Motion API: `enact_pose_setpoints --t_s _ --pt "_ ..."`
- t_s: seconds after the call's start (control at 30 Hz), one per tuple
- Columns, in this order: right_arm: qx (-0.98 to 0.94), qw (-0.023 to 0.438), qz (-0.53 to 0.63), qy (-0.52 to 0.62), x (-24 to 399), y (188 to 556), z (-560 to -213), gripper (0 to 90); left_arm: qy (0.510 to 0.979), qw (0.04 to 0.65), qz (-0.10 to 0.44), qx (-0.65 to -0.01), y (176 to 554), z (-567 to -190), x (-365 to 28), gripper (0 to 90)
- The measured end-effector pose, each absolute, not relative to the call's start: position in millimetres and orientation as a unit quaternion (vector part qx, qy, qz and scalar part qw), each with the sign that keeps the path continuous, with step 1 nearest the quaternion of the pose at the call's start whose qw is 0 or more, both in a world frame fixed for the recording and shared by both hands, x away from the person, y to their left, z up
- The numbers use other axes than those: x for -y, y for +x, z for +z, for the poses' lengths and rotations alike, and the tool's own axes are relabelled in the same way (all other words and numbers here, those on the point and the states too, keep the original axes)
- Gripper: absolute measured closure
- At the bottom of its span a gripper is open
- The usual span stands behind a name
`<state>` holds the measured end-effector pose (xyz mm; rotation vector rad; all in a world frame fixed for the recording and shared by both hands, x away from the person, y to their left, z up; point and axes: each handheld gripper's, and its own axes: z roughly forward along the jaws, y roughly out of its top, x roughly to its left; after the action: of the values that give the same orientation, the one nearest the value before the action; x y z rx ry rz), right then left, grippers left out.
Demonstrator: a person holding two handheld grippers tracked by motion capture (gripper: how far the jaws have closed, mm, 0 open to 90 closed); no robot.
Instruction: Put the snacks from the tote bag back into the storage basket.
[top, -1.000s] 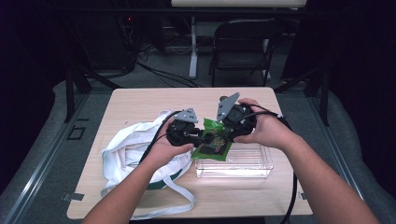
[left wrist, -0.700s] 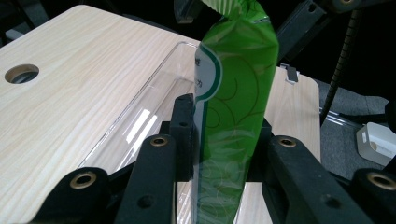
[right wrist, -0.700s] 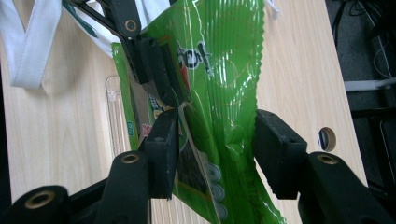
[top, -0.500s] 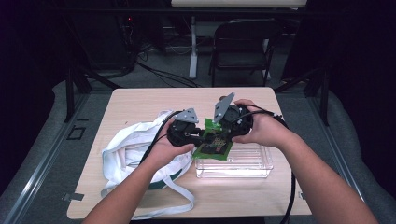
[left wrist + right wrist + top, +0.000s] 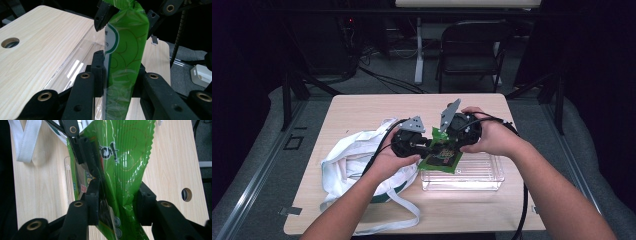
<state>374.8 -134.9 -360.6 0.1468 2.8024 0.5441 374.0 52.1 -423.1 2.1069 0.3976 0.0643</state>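
Pale wood table (image 5: 362,107) under me, round cable hole (image 5: 10,42) near one corner. White cloth bag (image 5: 354,157) with long straps slumped on my left side. Black folding chair (image 5: 472,50) beyond the far edge; cables (image 5: 387,82) across grey floor.

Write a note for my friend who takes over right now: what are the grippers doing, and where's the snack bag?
Left gripper: shut on the green bag, one side.
Right gripper: jaws have just been closing around the bag's other end; pads look to touch it, grip not surely firm.
Bag: held in the air between both grippers, above the clear box. White tote lies to the left.
Done: bag lifted.
Left, likely: put it in the box.
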Motion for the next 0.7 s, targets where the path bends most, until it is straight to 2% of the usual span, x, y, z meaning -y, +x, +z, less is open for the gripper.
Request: enact_pose_setpoints --t_s 0.27,0.7 --pt "-0.973 0.131 0.185 0.046 135.1 374.6 -360.9 69.3 0.866 0.474 0.028 -0.158 374.3 -423.6 -51.5 72.3" --pt "-0.976 0.124 0.174 0.041 134.0 374.2 -358.3 74.0 0.867 0.472 0.030 -0.157 375.1 -424.1 -51.1 70.7"
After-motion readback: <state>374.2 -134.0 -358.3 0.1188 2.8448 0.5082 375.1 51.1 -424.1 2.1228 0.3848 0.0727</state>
